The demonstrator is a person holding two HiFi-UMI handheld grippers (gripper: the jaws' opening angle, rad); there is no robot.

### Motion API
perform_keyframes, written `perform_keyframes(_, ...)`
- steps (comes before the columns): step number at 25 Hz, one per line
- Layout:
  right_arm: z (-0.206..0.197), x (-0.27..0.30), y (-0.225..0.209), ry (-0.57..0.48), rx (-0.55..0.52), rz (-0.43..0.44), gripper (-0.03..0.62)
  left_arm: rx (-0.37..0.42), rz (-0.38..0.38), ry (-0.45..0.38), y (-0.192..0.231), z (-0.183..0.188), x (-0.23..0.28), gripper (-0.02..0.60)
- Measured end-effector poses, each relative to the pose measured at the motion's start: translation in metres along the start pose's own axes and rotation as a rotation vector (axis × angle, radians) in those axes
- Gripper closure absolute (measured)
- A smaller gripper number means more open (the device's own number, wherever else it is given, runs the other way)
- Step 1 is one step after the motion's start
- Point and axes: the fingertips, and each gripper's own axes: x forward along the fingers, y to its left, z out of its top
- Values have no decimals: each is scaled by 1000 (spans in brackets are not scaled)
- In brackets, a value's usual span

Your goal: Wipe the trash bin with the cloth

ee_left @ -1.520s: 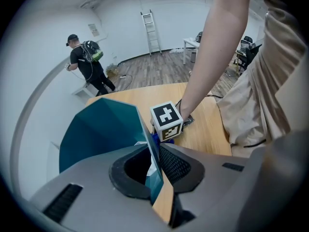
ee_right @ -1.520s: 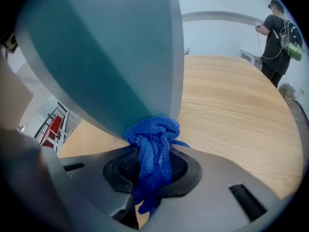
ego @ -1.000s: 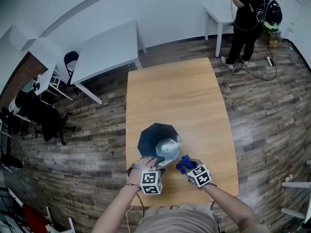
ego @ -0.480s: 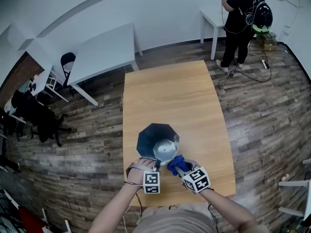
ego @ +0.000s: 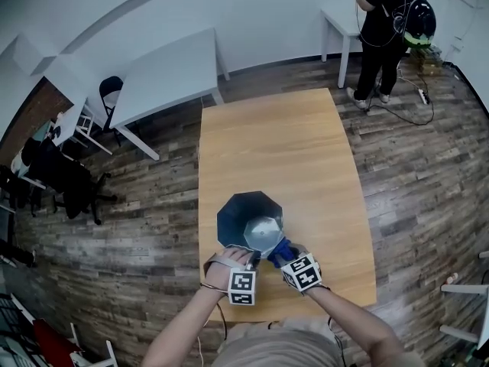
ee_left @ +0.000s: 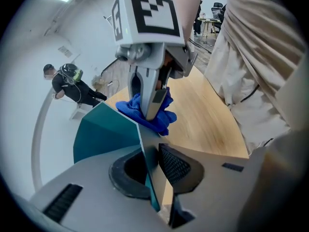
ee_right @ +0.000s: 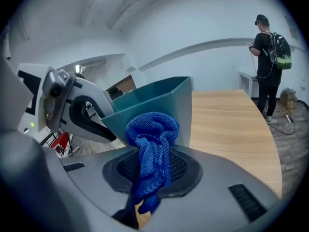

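Left gripper point(ee_left: 153, 175) jaws just closed on trash bin point(ego: 238, 214) rim; right gripper point(ee_right: 148, 178) pinches cloth point(ee_right: 152, 138), apparently touching bin wall.

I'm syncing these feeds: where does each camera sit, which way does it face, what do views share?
Head view: on the person's head, steeply down at table and bin; forearms show.
Left gripper view: on left hand-held gripper, along jaws just closed on the bin's wall.
Right gripper view: on right hand-held gripper, along jaws gripping the cloth.
Shared: bin and cloth in all.
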Motion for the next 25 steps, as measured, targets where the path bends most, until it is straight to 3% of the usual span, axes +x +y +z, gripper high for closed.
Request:
perform_keyframes(4,-33,33,-17,75,-13,-7,519,9,-6,-18,3,0,1,529)
perform_keyframes(10,-100,90,-37,225,-10,67,519,0,-11,-49,3,1,3,529)
perform_keyframes(16,-147,131,-65,349,-14,2,519,-31,-28,-77,1,1,6,531)
perform_keyframes(20,-150,137,-69,342,90,24,519,-46,-23,-83,4,3,5,531)
perform_keyframes(25,-130,91,-65,282,77,27,519,-127,-24,-56,6,2,7,531)
